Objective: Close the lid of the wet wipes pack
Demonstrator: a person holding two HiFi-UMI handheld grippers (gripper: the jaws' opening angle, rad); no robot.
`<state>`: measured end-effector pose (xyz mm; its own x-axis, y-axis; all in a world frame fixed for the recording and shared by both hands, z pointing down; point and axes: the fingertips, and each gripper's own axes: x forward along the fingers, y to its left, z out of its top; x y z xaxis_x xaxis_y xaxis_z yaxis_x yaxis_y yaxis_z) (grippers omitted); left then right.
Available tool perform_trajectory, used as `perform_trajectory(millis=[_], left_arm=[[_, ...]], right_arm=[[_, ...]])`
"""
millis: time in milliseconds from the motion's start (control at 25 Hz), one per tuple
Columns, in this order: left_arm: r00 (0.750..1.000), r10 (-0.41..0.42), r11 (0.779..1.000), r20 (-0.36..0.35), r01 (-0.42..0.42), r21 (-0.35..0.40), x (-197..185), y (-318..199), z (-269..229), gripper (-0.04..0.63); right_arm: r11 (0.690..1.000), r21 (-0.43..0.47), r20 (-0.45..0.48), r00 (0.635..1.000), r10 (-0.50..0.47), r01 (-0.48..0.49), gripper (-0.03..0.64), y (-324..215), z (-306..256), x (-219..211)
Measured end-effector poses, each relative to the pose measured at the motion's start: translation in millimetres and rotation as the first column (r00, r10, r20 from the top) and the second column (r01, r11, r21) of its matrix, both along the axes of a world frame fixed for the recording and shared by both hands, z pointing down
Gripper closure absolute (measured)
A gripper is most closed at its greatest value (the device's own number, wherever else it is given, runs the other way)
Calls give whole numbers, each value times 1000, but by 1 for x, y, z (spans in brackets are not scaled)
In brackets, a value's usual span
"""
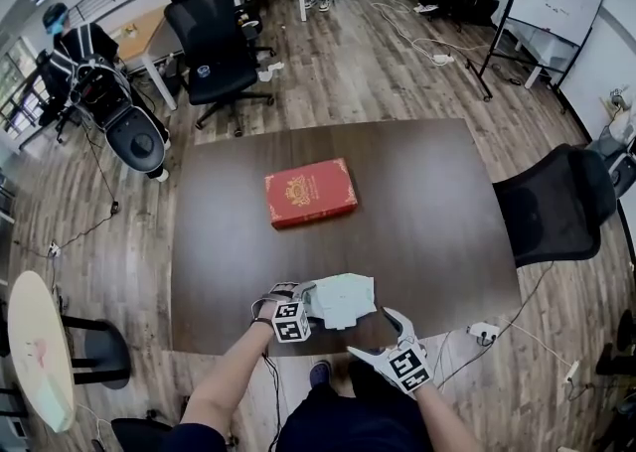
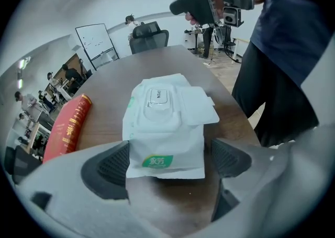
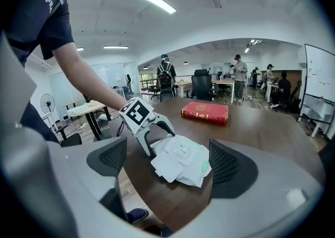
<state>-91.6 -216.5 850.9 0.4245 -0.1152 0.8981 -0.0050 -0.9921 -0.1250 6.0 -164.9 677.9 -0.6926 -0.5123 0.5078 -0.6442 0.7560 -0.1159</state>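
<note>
We see tabletop (image 1: 437, 241) free right of wet wipes pack (image 1: 345, 299); left gripper (image 1: 307, 303) blocks its left; red book (image 1: 310, 193) well beyond.

The word "OPEN" was read on the lid (image 2: 159, 101) of the wet wipes pack (image 2: 166, 127), printed along a small tab. A green label (image 2: 157, 161) with white characters was seen at the pack's near end, but they could not be made out. Gilt lettering on the red book (image 2: 67, 127) was too blurred to be read.

Left gripper (image 3: 158, 142) clasps wipes pack (image 3: 182, 160)
</note>
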Motion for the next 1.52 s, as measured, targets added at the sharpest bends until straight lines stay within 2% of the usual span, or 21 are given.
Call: perform_trajectory(millis=[120,240,400,560,680,880,1000,1160,1320,1400,1520], left_arm=[[1000,-2,1000,17,2,-12,1,1,6,117],[1000,-4,1000,18,4,-8,0,-2,7,115],[1000,-3,1000,21,3,-17,0,-3,10,115],[1000,-6,999,28,7,-48,3,1,9,114],[1000,-6,999,29,7,-50,2,0,8,114],[1000,-7,998,24,8,-57,3,1,8,114],[1000,-8,998,21,9,-58,3,0,7,112],[1000,-8,998,17,9,-59,3,-1,8,110],[1000,-12,998,20,14,-63,3,-1,9,109],[1000,-13,998,21,14,-64,3,-1,9,109],[1000,-14,998,24,15,-67,2,0,9,107]], right_arm=[[1000,-10,-11,1000,-14,14,116,0,8,-3],[998,1,-91,994,-64,64,118,-2,26,-6],[986,31,-268,951,-152,166,118,-10,58,-9],[976,22,-360,912,-196,219,120,-18,86,-12],[959,34,-436,867,-240,282,122,-24,104,-16],[916,23,-569,758,-318,401,123,-27,135,-18],[906,14,-605,725,-329,423,121,-31,146,-18],[915,43,-604,740,-296,401,120,-39,147,-20],[915,59,-613,738,-282,399,115,-42,145,-19],[920,64,-595,755,-276,387,115,-41,141,-18],[935,77,-543,801,-251,345,115,-42,130,-18]])
